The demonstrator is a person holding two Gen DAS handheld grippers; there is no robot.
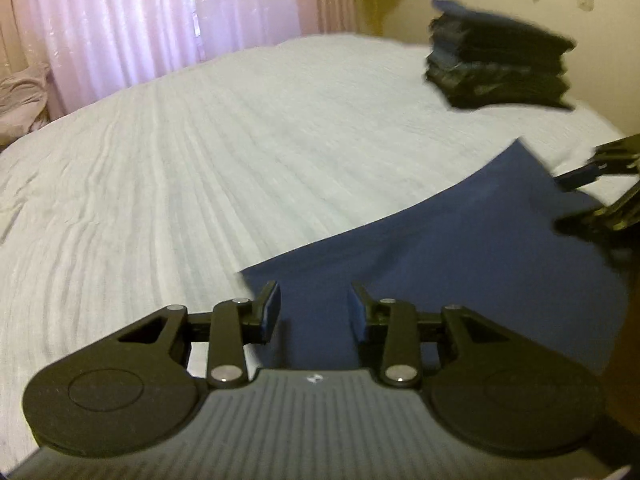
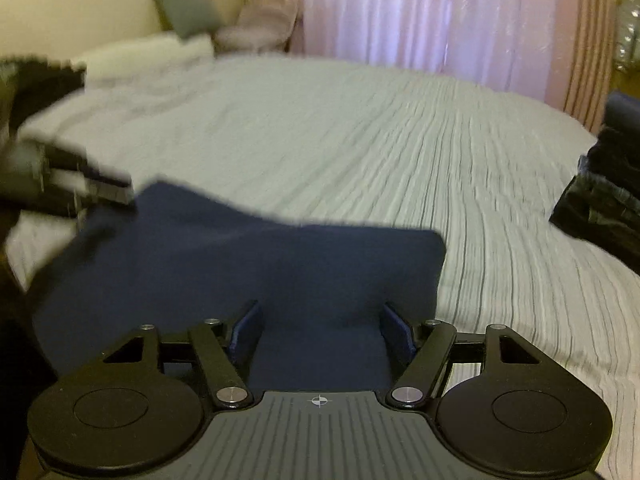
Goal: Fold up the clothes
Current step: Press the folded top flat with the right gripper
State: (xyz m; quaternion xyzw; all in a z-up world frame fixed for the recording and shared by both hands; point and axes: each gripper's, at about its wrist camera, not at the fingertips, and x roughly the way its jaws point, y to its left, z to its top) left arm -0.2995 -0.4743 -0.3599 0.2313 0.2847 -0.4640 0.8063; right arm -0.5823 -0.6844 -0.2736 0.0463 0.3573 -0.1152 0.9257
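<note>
You are carrying the navy garment [image 2: 224, 264] above the white bedspread [image 1: 200, 160]. Be keeping both corners level and the cloth taut as you are lowering it. The left gripper [image 1: 315, 308] is showing a gap between its pads, cloth lying between; whether it is grasping cannot be told. The right gripper [image 2: 320, 332] is standing wide, likewise unclear. The garment is hanging smooth, plain, already folded flat, near the dark stack [image 1: 500, 68].

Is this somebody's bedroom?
Most likely a bedroom. There is a big bed with a white ribbed cover, pink curtains behind it, and a stack of folded dark clothes on the bed.
</note>
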